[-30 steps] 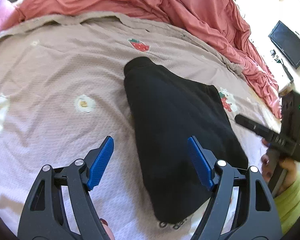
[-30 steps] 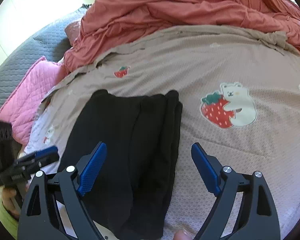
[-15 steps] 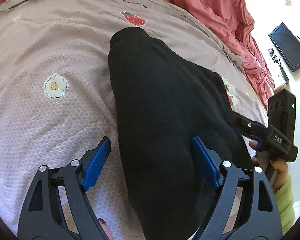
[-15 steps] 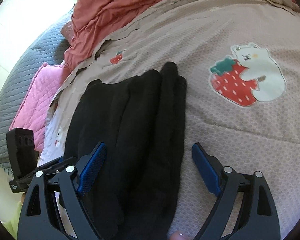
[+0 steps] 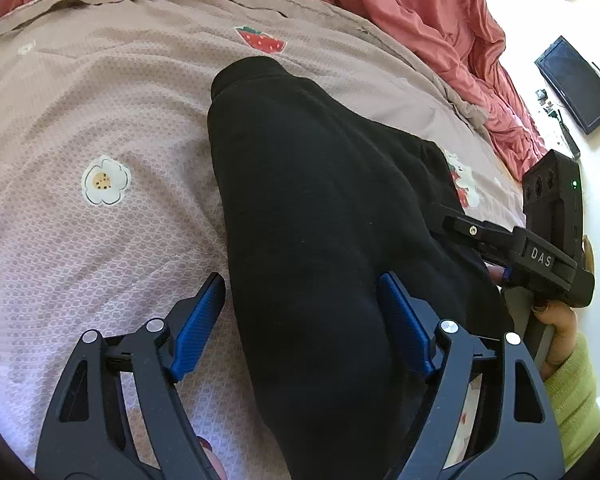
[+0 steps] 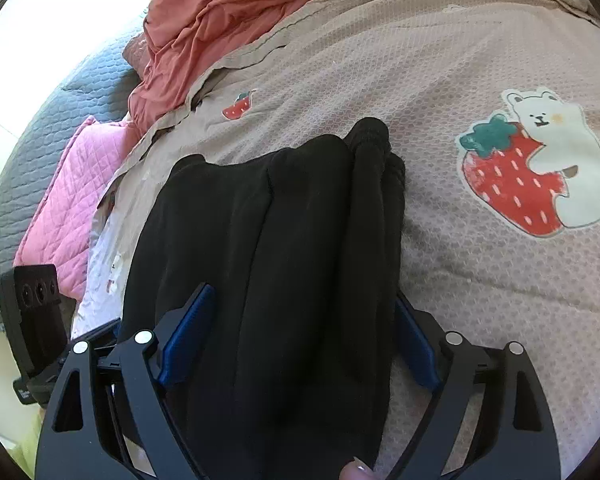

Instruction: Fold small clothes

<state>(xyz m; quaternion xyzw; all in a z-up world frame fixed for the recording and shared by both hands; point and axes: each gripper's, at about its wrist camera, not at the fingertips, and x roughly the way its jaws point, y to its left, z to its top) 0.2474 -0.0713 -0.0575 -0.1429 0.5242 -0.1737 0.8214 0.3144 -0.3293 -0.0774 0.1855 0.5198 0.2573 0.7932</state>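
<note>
Lying lengthwise on the bed cover (image 5: 100, 240), the black garment (image 5: 320, 220) looks soft, light and limp, so it should be pinched at its near edge through all layers. Each tool straddles that end with fingers apart: the left tool (image 5: 300, 320) over its left edge, the right tool (image 6: 300, 336) over its right. Only the right view shows the stacked lengthwise folds; the left shows one smooth face.
</note>
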